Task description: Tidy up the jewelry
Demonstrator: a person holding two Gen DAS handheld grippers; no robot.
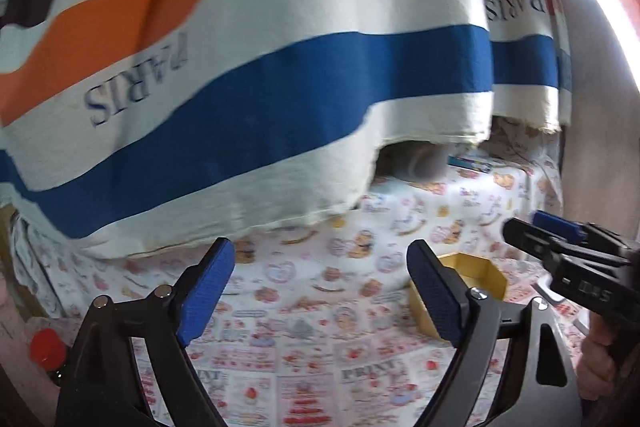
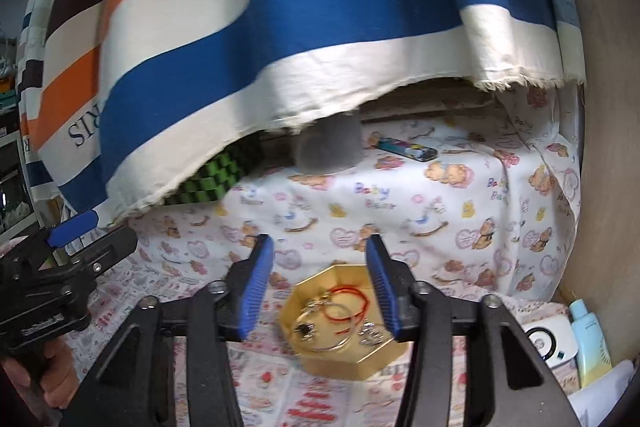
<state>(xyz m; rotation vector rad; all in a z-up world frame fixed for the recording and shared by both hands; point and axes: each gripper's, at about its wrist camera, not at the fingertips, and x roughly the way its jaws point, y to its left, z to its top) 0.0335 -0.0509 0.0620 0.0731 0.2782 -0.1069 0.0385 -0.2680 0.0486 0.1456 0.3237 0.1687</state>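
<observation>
A gold octagonal tray (image 2: 394,359) sits on the printed cloth, just below my right gripper (image 2: 320,287), which is open and empty above it. Inside the tray lie a red cord loop (image 2: 347,301), silver rings (image 2: 332,331) and small metal pieces (image 2: 370,335). In the left wrist view the tray (image 1: 486,277) shows partly behind the right finger of my left gripper (image 1: 320,291), which is open and empty over the cloth. The right gripper (image 1: 560,243) enters that view from the right; the left gripper (image 2: 72,247) shows at the left of the right wrist view.
A striped cloth marked PARIS (image 1: 240,67) hangs over the back. A lighter (image 2: 406,149), a grey round object (image 2: 328,147) and a green checkered object (image 2: 208,179) lie beneath it. A bottle (image 2: 590,343) and a white device (image 2: 550,341) stand at right. A red cap (image 1: 47,347) is at left.
</observation>
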